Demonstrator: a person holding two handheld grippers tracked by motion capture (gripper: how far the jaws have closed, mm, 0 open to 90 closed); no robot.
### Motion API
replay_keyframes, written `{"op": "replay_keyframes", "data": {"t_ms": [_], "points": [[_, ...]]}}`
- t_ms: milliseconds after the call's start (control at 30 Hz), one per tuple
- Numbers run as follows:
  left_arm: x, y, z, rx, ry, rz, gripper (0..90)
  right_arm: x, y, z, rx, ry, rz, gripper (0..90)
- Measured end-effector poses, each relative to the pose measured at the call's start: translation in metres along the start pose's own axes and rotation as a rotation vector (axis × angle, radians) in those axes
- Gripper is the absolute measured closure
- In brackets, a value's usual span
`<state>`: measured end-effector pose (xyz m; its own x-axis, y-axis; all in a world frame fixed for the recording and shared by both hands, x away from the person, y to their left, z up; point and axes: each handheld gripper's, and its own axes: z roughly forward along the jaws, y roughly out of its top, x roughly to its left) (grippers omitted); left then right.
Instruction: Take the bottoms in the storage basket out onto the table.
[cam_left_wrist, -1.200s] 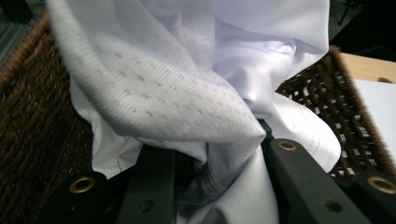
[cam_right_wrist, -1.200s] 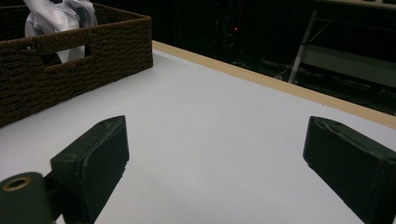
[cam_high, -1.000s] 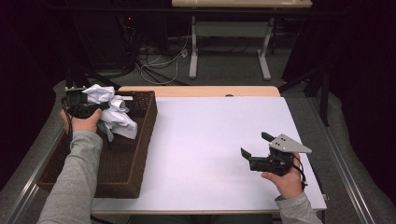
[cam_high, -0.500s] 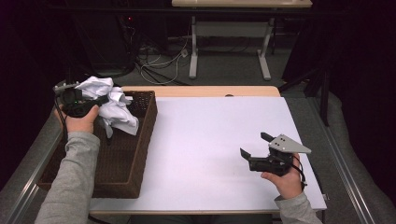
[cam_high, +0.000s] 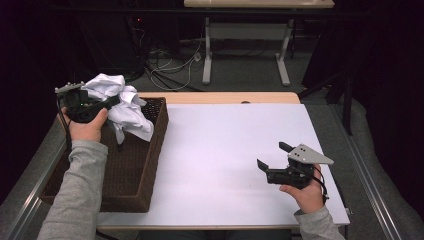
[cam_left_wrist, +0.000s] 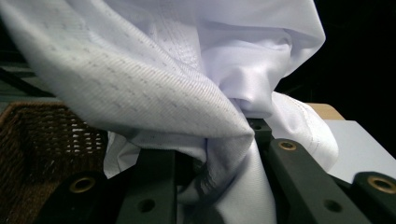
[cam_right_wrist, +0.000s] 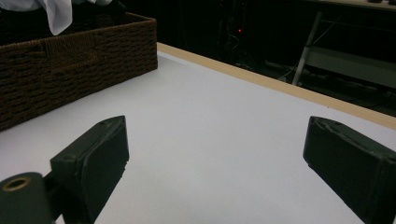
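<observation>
On the left, my left gripper (cam_high: 107, 101) has its jaws pinching the white cloth (cam_high: 125, 107), w/ a thick fold bunched between them. The cloth hangs in the air over the far end of the brown basket (cam_high: 150, 165), one tail dangling down inside it. If I pull sideways too fast, I think that tail could catch on the woven rim and tug the basket, or the cloth could slip out bc it's a loose bunch. In the middle the white table (cam_high: 225, 150) is bare. On the right, my right gripper (cam_high: 272, 162) sits low over the table, jaws spread wide, holding nothing.
</observation>
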<state>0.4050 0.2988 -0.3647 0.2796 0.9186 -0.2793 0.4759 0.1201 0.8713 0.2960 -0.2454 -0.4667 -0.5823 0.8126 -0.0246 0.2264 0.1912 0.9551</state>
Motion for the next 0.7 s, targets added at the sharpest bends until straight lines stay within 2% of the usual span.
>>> {"op": "replay_keyframes", "data": {"t_ms": [133,467,700], "points": [[-0.008,0.005,-0.003,-0.008,-0.024,0.007,72.4,0.001,0.000,0.000,-0.001,0.000,-0.004,6.4],[-0.033,0.019,-0.009,-0.036,-0.078,0.060,72.4,0.002,0.000,0.001,0.008,0.005,-0.012,6.4],[-0.043,0.020,-0.005,-0.040,-0.111,0.064,72.4,0.002,0.000,0.000,0.006,0.004,-0.013,6.4]]}}
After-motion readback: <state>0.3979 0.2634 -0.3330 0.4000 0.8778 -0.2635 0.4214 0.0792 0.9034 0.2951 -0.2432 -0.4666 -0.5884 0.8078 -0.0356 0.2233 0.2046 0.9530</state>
